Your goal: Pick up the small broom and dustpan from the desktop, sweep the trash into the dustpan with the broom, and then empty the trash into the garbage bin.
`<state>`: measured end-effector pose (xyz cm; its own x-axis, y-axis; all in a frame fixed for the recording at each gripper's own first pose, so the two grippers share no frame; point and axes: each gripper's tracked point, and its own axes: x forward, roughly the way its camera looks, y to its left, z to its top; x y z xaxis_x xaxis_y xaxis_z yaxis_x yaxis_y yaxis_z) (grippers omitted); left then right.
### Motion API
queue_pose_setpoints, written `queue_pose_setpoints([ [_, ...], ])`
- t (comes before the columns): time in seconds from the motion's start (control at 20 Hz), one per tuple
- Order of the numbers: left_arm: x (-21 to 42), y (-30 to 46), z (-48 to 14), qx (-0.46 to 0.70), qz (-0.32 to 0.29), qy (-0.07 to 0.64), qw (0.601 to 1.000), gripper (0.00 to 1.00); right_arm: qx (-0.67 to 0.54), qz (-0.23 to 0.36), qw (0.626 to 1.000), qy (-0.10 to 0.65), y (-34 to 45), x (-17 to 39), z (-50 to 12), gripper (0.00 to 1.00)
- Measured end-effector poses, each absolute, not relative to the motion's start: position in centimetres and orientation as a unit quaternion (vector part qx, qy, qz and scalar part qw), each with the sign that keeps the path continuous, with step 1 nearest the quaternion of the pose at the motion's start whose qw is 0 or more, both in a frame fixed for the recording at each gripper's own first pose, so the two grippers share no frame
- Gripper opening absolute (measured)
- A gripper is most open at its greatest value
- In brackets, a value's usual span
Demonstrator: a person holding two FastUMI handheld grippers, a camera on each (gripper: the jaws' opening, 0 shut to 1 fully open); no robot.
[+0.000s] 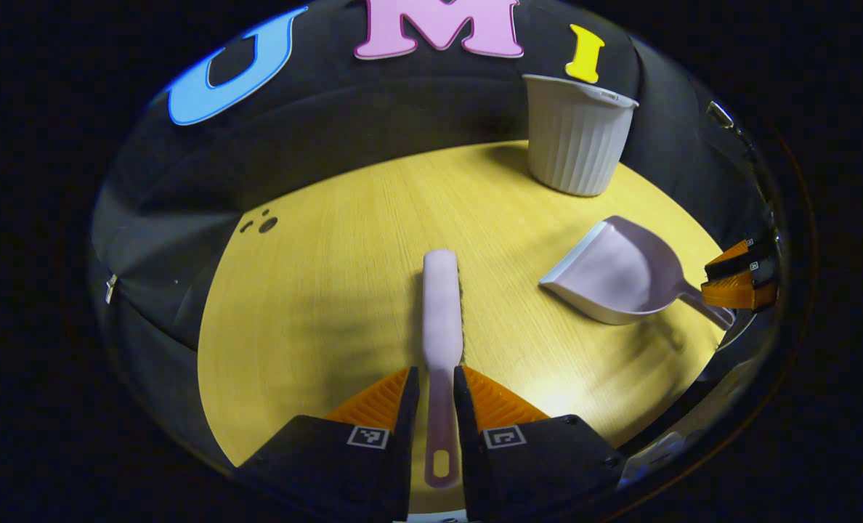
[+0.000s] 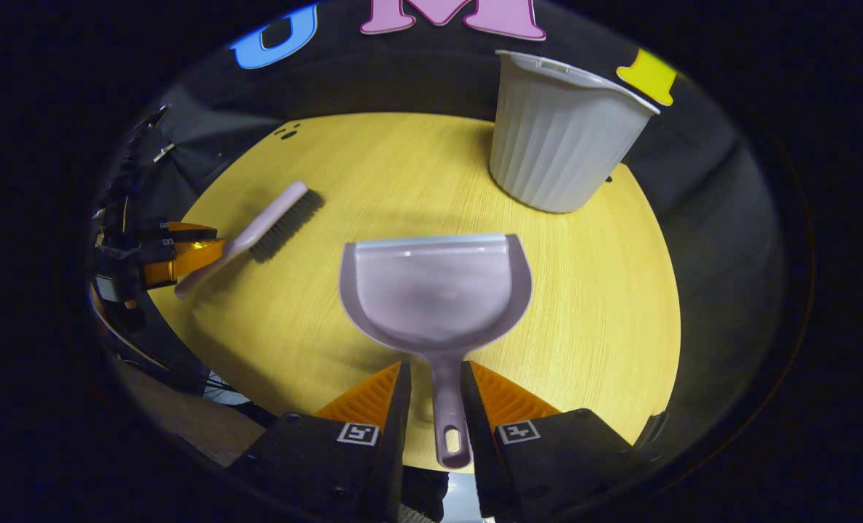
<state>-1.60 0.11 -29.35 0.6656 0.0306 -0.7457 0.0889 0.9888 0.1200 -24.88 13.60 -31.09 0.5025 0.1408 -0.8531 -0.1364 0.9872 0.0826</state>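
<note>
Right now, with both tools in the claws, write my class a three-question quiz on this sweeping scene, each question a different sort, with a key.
1. True or false: the left claw has its fingers on either side of the broom handle.
2. Which tool sits between the right claw's fingers? A) broom B) dustpan C) bin
3. Fill the gap: the bin stands upright at the far ___ of the table.

Key
1. True.
2. B, by its handle; the pan is flat on the table, its mouth facing away from the claw.
3. Edge.
</note>
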Motion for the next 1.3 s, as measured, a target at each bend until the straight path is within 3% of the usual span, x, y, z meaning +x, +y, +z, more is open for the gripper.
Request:
queue_pose_setpoints([
  [0.15, -1.1, -0.3, -25.7, 0.07, -0.025, 0.357, 0.931, 0.29, 0.002, 0.066, 0.899, 0.434, 14.2, -23.3, -27.3, 0.42],
  [0.25, -0.3, -1.1, -22.8, 0.053, -0.039, 0.317, 0.946, 0.36, 0.002, 0.06, 0.921, 0.385, 14.5, -21.7, -24.3, 0.37],
  [0.3, 0.2, -1.4, -21.4, 0.044, -0.045, 0.292, 0.954, 0.29, 0.002, 0.058, 0.931, 0.36, 14.6, -20.9, -22.6, 0.4],
  [0.5, 1.3, -1.9, -15.2, 0.017, -0.04, 0.215, 0.976, 0.31, 0.016, 0.061, 0.959, 0.275, 15.0, -18.6, -16.4, 0.39],
  [0.8, 1.1, -2.4, -11.7, 0.024, -0.002, 0.187, 0.982, 0.28, -0.007, 0.092, 0.974, 0.208, 14.1, -16.6, -11.6, 0.37],
  [0.95, 0.3, -3.1, -10.8, 0.026, 0.029, 0.182, 0.983, 0.34, -0.009, 0.121, 0.975, 0.186, 14.0, -16.6, -10.3, 0.39],
  [1.0, -0.1, -3.4, -10.6, 0.023, 0.038, 0.182, 0.982, 0.28, -0.007, 0.128, 0.976, 0.176, 13.8, -16.6, -9.8, 0.39],
  [1.3, -2.5, -5.0, -9.3, 0.024, 0.096, 0.178, 0.979, 0.29, 0.007, 0.16, 0.973, 0.163, 11.9, -18.0, -9.8, 0.39],
])
